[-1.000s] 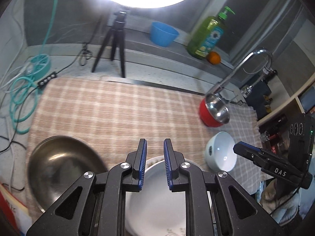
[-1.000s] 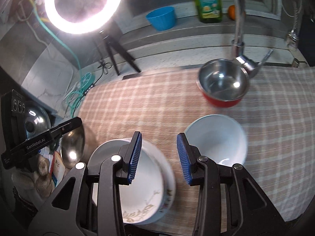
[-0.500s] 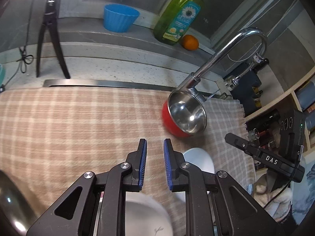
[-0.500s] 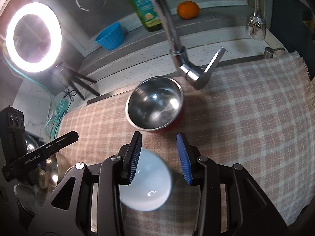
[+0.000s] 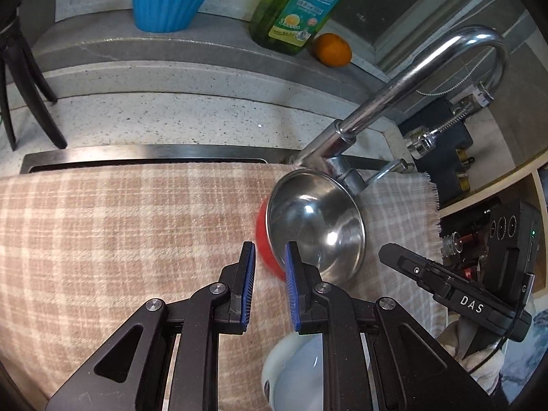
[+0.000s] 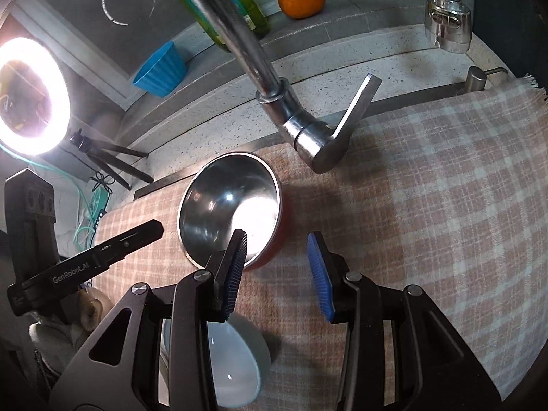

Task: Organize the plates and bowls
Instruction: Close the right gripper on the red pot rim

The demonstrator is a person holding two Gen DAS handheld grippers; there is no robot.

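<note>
A steel bowl with a red outside (image 5: pixel 315 229) stands on the checked cloth (image 5: pixel 120 239) under the tap; it also shows in the right wrist view (image 6: pixel 233 205). My left gripper (image 5: pixel 269 282) is open, its jaws a narrow gap apart, empty, its tips at the bowl's near left rim. My right gripper (image 6: pixel 279 267) is open wide and empty, its left fingertip (image 6: pixel 236 250) over the bowl's near right rim. A white bowl (image 5: pixel 298 376) sits just below both grippers, partly hidden by the fingers (image 6: pixel 233 366).
A chrome tap (image 5: pixel 394 102) arches over the red bowl, its lever (image 6: pixel 352 109) close above it. On the ledge behind stand a blue cup (image 5: pixel 167 0), a green soap bottle (image 5: pixel 298 3) and an orange (image 5: pixel 332 49). A ring light (image 6: pixel 27 96) on a tripod stands left.
Both grippers have moved forward to the red bowl, which now looms at their tips. The plates and the large steel bowl have dropped out of view.
</note>
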